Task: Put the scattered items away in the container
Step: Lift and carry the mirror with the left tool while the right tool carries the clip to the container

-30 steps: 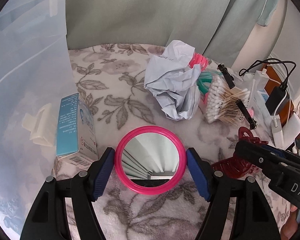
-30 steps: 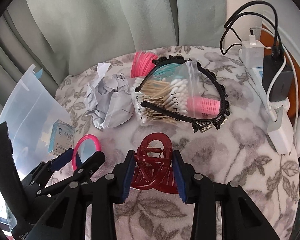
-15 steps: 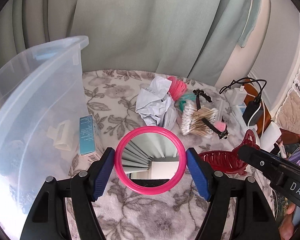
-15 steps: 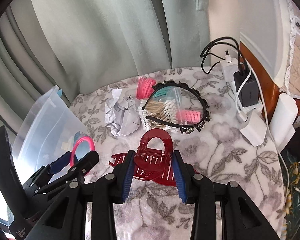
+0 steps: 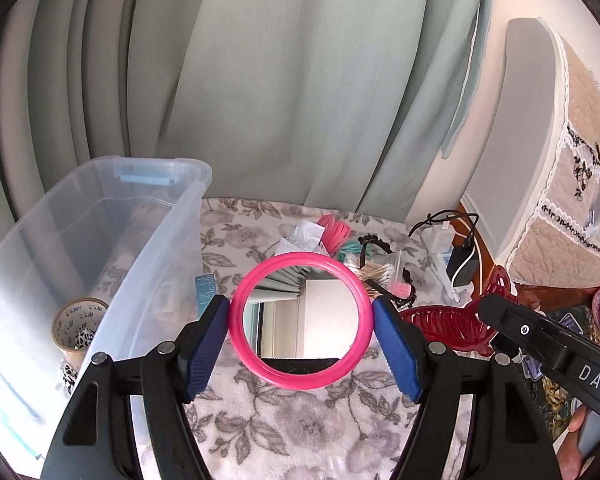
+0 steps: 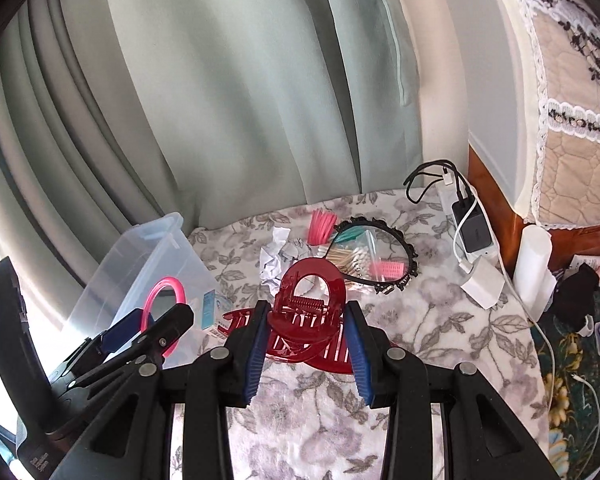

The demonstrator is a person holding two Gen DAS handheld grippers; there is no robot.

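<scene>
My left gripper (image 5: 300,338) is shut on a round pink-rimmed mirror (image 5: 300,320), held in the air above the flowered cloth. My right gripper (image 6: 306,332) is shut on a dark red hair claw clip (image 6: 308,304), also lifted; the clip (image 5: 448,326) shows to the right in the left wrist view. The clear plastic container (image 5: 100,240) stands at the left, with a roll of tape (image 5: 78,328) inside. Left on the cloth are crumpled paper (image 6: 278,260), a bag of cotton swabs (image 6: 352,258), a black headband (image 6: 396,276), pink curlers (image 6: 320,226) and a small blue box (image 6: 209,310).
Chargers and a power strip with cables (image 6: 472,236) lie at the right edge of the cloth, by a white cylinder (image 6: 534,272). Green curtains (image 5: 260,80) hang behind. A person's finger (image 5: 572,468) shows at the lower right.
Both grippers have risen with the mirror and the red clip, and they tilted upward. The container's open top, the curtains and the wall have come into view, and the cloth items look smaller.
</scene>
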